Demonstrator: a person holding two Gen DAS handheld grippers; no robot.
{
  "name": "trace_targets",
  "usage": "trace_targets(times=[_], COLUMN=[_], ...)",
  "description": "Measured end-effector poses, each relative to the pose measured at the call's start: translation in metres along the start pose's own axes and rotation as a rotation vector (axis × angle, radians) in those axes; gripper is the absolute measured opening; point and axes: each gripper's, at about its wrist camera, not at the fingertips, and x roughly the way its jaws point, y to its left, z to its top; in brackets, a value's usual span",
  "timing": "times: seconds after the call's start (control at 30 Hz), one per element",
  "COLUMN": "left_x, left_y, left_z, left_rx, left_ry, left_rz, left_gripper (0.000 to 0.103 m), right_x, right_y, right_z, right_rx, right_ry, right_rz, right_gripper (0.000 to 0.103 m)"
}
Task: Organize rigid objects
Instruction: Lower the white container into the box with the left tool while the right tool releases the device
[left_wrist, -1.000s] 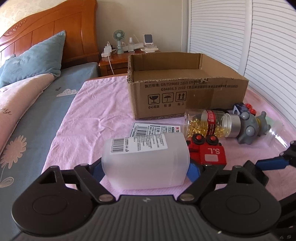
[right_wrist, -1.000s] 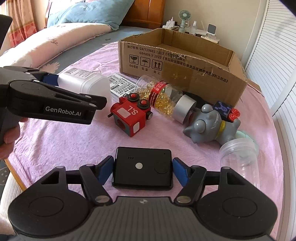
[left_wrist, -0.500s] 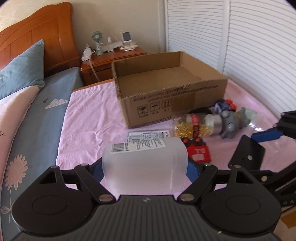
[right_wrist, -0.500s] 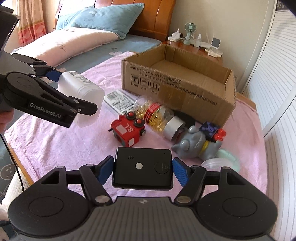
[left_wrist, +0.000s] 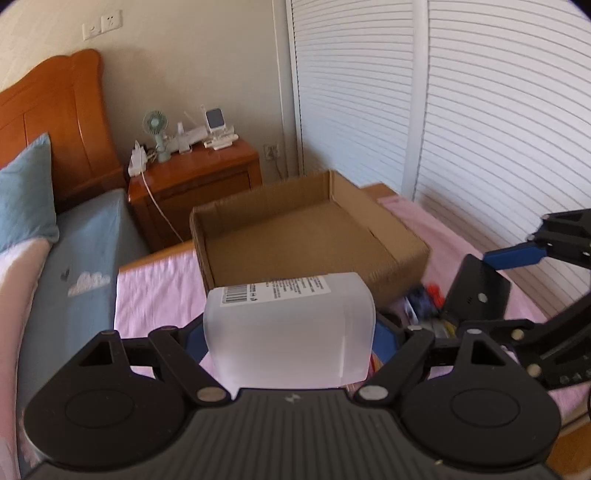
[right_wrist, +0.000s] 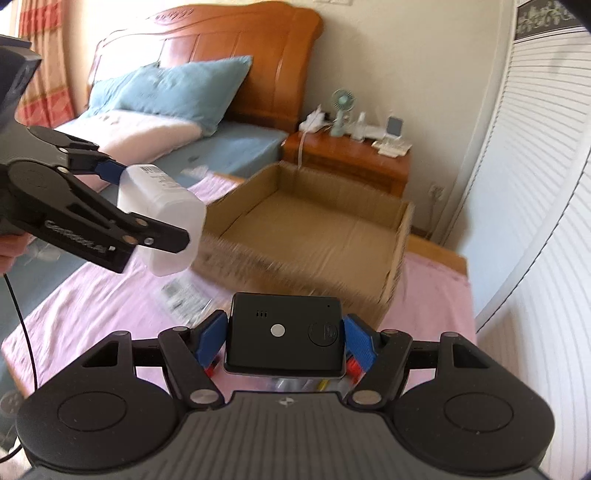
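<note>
Left tongs (left_wrist: 290, 345) clamped on white bottle (left_wrist: 290, 328), right tongs (right_wrist: 284, 341) on black gadget (right_wrist: 284, 332); both high, ready for box (right_wrist: 314, 229).

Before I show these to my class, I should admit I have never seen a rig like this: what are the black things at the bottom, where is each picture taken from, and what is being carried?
There is no robot here. A person holds a pair of hand-held tongs in each hand, and each pair carries a wide-angle camera looking forward along its two fingers. So the black shapes at the bottom of each picture are the tongs themselves.

In the left wrist view, the left tongs are shut on a frosted white plastic container with a barcode label. In the right wrist view, the right tongs are shut on a flat black device. Each view also shows the other pair at its edge.

Both items are raised above a pink cloth, just short of an open cardboard box that looks empty. Behind it stand a bed and a wooden nightstand.
</note>
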Motion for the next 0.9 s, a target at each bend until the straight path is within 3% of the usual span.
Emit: trace_targets(times=[0.23,0.37,0.5,0.67,0.9], left_x=[0.077,0.124,0.156,0.155,0.115], left_y=[0.018,0.029,0.038,0.038,0.039], left_z=[0.054,0.068,0.077,0.073,0.059], left_rx=[-0.022,-0.037,-0.062,-0.057,-0.038], left_ry=[0.057,0.111,0.105,0.106,0.083], left_rz=[0.011,0.038,0.069,0.037,0.025], left_gripper=[0.083,0.084,0.087,0.088,0.093], right_x=[0.03,0.05,0.068,0.088,0.118], right_y=[-0.034,-0.048,-0.057,-0.068,-0.081], right_z=[0.038,0.049,0.054,0.063,0.082], right_rx=[0.038,0.048,0.066,0.094,0.135], right_ry=[-0.003,0.012,0.028,0.043,0.066], right_rz=[-0.026,-0.04,-0.044,-0.039,-0.033], right_gripper=[0.074,0.074,0.074,0.074,0.074])
